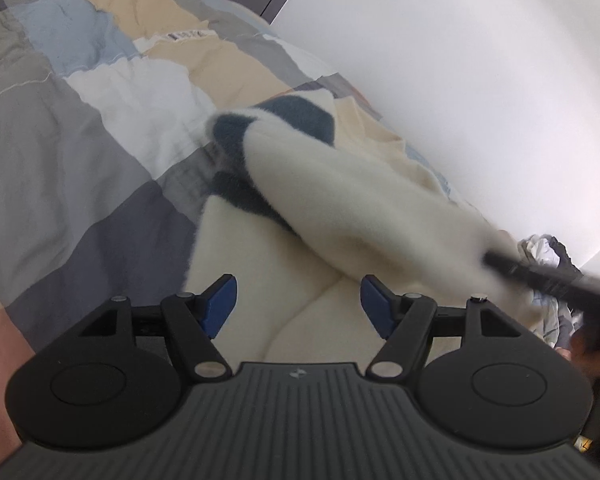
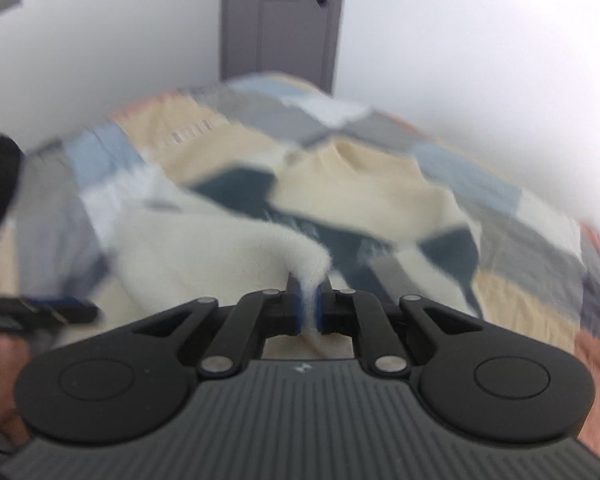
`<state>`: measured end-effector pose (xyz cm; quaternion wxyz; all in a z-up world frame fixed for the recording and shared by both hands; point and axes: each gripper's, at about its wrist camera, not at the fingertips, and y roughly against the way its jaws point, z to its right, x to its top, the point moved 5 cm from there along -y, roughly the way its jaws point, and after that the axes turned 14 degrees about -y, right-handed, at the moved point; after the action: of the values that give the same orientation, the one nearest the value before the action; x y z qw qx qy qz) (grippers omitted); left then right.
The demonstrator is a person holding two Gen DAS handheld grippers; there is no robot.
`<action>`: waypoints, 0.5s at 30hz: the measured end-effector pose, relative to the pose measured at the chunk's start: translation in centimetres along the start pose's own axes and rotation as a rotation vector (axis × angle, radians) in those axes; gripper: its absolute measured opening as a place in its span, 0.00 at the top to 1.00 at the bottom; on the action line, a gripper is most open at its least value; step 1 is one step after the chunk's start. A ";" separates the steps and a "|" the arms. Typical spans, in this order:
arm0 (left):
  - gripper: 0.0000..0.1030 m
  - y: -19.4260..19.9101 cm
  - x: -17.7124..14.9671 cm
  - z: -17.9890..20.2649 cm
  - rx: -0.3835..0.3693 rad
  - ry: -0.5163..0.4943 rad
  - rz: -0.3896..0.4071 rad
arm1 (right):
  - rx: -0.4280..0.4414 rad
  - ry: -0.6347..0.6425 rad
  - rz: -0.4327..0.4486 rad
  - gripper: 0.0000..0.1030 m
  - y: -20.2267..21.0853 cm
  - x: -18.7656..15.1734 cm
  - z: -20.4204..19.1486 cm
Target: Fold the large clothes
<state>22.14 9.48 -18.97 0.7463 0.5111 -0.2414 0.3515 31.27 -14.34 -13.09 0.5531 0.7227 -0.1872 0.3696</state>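
Bed [image 1: 80, 168]: patchwork quilt, filled left of frame.
Sweater [image 1: 340, 200]: fluffy cream, navy-banded, lay centre frame.
Right tongs [image 2: 310, 304]: clamped on sweater's edge.
Left tongs [image 1: 296, 304]: wide, empty, above cream cloth.
Advice: carry edge across level, keep tension.

Both wrist fisheyes look forward and downward along their claws, close over the patchwork bed [image 1: 100, 152]. Left view faces the wall at 2 o'clock; right faces the door [image 2: 282, 20] at 12. Both share the fluffy cream garment [image 1: 360, 208].
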 end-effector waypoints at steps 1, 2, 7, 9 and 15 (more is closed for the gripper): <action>0.29 -0.1 -0.2 -0.2 0.005 0.005 -0.010 | -0.015 -0.024 -0.037 0.91 -1.1 -1.1 0.8; 0.29 -0.2 -0.3 -0.4 0.008 0.012 -0.019 | -0.022 -0.059 -0.076 0.90 -2.3 -2.4 1.6; 0.29 -0.4 -0.9 -1.1 0.016 0.042 -0.046 | 0.014 -0.237 -0.113 0.90 -3.7 -4.6 3.8; 0.29 -0.3 -1.1 -1.1 0.031 0.033 -0.050 | 0.024 -0.282 -0.113 0.87 -3.0 -4.2 3.7; 0.29 0.6 -1.6 -1.2 0.074 0.027 -0.059 | 0.032 -0.418 -0.083 0.30 1.2 -5.8 4.9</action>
<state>20.68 10.27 -20.21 0.7402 0.5402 -0.2030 0.3450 28.27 -20.13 -17.12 0.5055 0.7994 -0.2622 0.1917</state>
